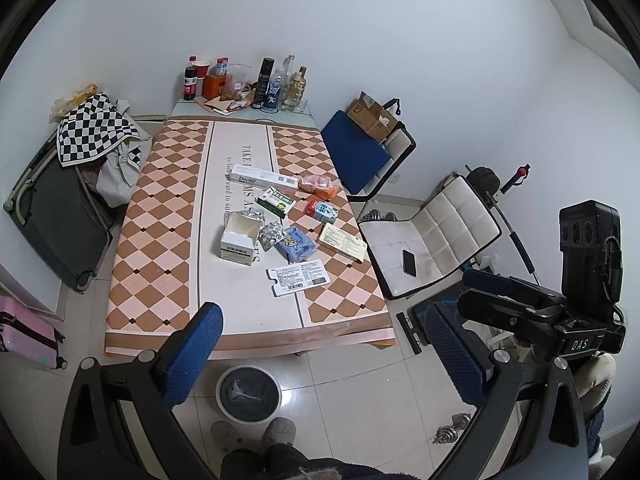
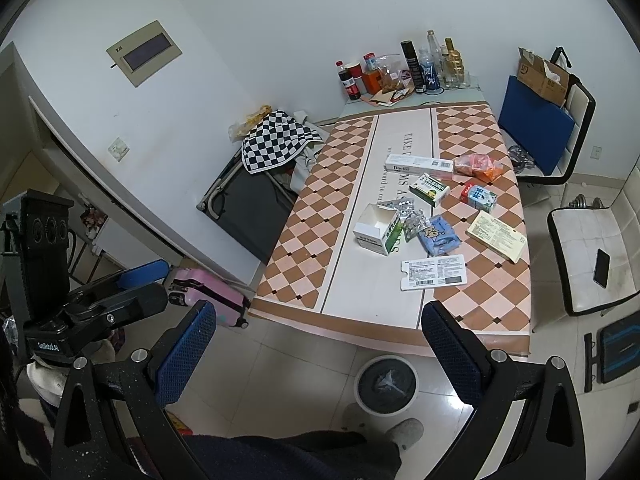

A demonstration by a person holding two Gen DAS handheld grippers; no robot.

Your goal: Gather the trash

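Observation:
Trash lies on the checkered table (image 1: 160,264) (image 2: 304,240): an open white box (image 1: 239,240) (image 2: 378,230), foil blister packs (image 1: 272,234) (image 2: 412,220), a blue packet (image 1: 298,245) (image 2: 440,238), a flat white card (image 1: 299,278) (image 2: 434,272), a long white box (image 1: 264,176) (image 2: 418,166), a green box (image 1: 276,201) (image 2: 430,189), a yellow box (image 1: 343,241) (image 2: 496,236). A lined trash bin (image 1: 249,394) (image 2: 386,384) stands on the floor before the table. My left gripper (image 1: 320,356) and right gripper (image 2: 320,356) are open and empty, held above the floor short of the table.
Bottles and jars (image 1: 276,84) (image 2: 436,66) stand at the table's far end. A white chair (image 1: 432,244) (image 2: 592,256) with a phone is right of the table, a blue-cushioned chair (image 1: 356,152) behind it. A folded bed with checkered cloth (image 1: 94,128) and a pink suitcase (image 2: 208,292) are left.

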